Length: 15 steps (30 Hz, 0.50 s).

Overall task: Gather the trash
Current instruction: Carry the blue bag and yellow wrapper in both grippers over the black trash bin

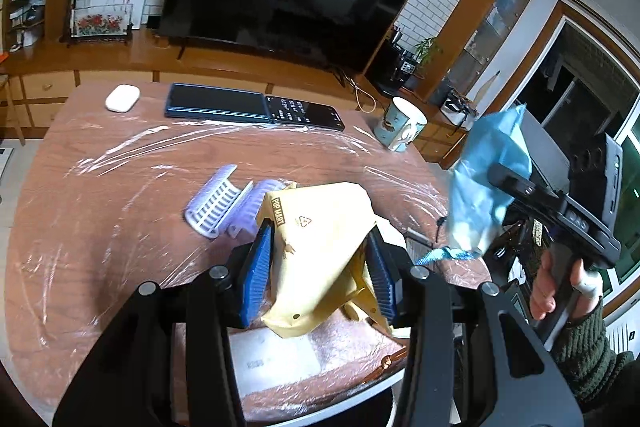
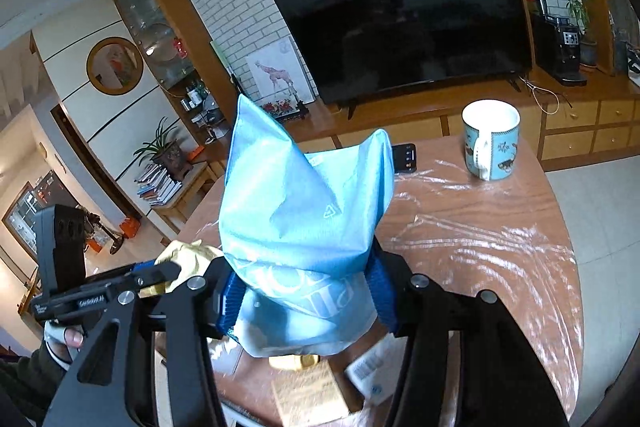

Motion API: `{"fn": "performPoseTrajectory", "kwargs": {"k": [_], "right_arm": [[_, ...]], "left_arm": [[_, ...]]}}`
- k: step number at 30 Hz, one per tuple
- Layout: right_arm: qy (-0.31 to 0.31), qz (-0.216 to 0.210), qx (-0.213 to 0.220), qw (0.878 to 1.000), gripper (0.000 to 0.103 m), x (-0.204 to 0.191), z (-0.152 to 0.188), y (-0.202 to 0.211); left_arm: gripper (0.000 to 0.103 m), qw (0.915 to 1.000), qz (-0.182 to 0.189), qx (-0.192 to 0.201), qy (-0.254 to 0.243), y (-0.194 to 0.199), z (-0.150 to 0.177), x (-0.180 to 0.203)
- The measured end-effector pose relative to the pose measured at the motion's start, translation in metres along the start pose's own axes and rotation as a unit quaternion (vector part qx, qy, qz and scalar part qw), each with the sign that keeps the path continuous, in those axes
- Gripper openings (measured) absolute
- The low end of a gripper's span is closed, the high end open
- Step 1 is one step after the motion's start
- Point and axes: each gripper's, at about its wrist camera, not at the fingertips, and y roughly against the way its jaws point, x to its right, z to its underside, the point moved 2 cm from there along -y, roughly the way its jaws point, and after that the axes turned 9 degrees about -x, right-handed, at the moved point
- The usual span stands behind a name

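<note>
Nearest, the left hand-held gripper (image 1: 320, 259) clamps a yellow wrapper (image 1: 320, 239), lifted off the desk (image 1: 100, 227). Beside it, the right hand-held gripper (image 2: 306, 291) grips a blue wrapper (image 2: 304, 215). Both should stay squeezed and carried level, clear of the mug (image 2: 491, 139) beyond.

mug (image 2: 491, 139), phone (image 1: 216, 103), remote (image 1: 306, 111), earbud case (image 1: 122, 98), television (image 2: 404, 15)

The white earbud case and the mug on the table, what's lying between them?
In the left wrist view, a dark phone and a black remote lie between the earbud case and the mug.
</note>
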Motion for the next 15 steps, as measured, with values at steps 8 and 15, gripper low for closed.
{"fn": "performPoseTrajectory", "kwargs": {"k": [8, 15], "right_arm": [[0.011, -0.02, -0.006, 1.0, 0.052, -0.019, 0.029, 0.023], [0.018, -0.032, -0.019, 0.999, 0.052, -0.036, 0.057, 0.038]], "left_arm": [[0.046, 0.9999, -0.007, 0.007, 0.004, 0.018, 0.021, -0.002], [0.046, 0.9998, -0.018, 0.007, -0.001, 0.035, 0.042, 0.001]]}}
